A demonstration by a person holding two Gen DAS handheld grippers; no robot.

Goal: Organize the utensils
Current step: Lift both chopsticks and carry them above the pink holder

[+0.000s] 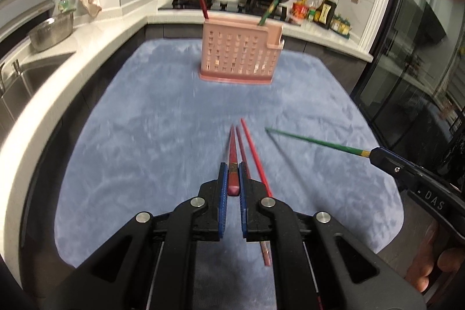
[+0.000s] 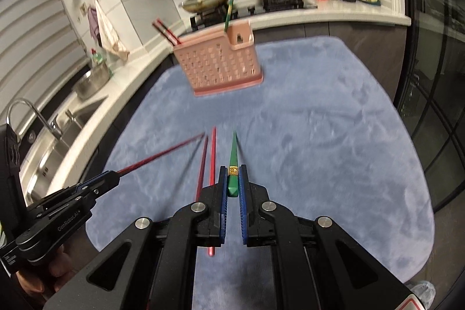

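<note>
L gripper [image 1: 232,179] clamps red chopstick [image 1: 232,161], R gripper [image 2: 232,182] clamps green chopstick [image 2: 233,161].

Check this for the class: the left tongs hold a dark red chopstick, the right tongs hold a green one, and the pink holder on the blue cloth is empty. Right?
Not quite. The pink holder is not empty: the left wrist view shows a red chopstick and a green chopstick standing in it. The rest holds.
</note>
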